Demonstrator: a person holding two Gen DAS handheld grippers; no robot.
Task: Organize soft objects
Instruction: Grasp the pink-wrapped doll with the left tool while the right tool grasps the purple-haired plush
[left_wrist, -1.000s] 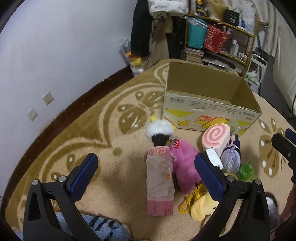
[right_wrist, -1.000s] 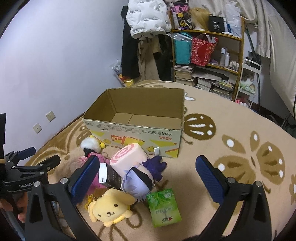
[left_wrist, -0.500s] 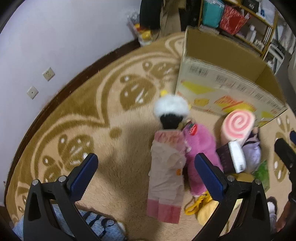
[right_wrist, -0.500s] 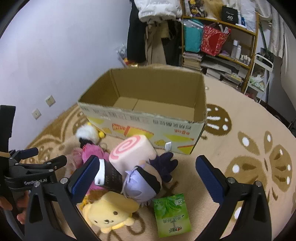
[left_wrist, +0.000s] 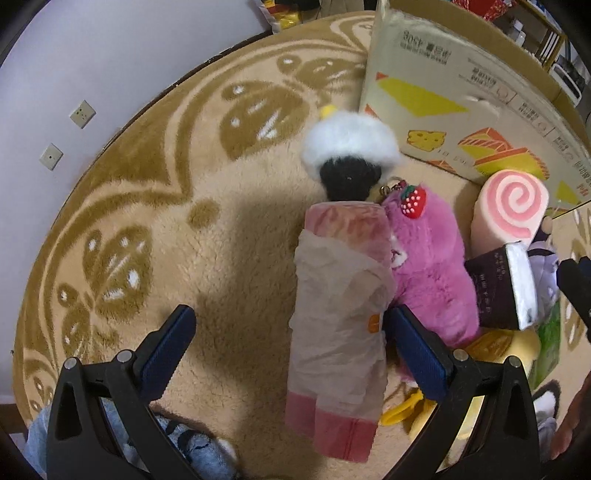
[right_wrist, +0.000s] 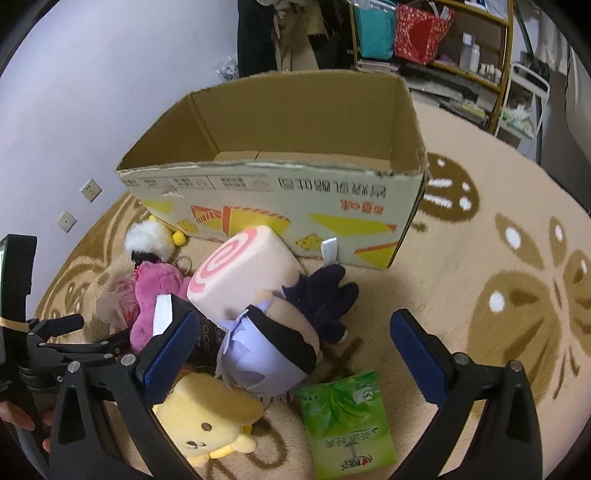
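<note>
A pile of soft toys lies on the rug before an open cardboard box (right_wrist: 280, 184) (left_wrist: 461, 103). In the left wrist view a pink wrapped roll (left_wrist: 340, 306) lies between the open fingers of my left gripper (left_wrist: 288, 332); beside it are a magenta plush (left_wrist: 428, 266), a white-and-black fluffy toy (left_wrist: 349, 155) and a pink swirl cushion (left_wrist: 511, 206). My right gripper (right_wrist: 291, 347) is open above a purple-haired doll (right_wrist: 273, 350), with the swirl cushion (right_wrist: 243, 273), a yellow dog plush (right_wrist: 207, 417) and a green packet (right_wrist: 347, 421) around it.
A dark box with a white end (left_wrist: 498, 288) leans in the pile. The patterned rug (right_wrist: 498, 277) stretches to the right. Shelves with bags (right_wrist: 417, 33) stand behind the box. The wall with sockets (left_wrist: 66, 133) is on the left. A blue slipper (left_wrist: 184, 446) is near the left gripper.
Both grippers have come down and closer to the toy pile. The left one now has the pink wrapped roll between its open fingers; the right one hangs over the purple-haired doll.
</note>
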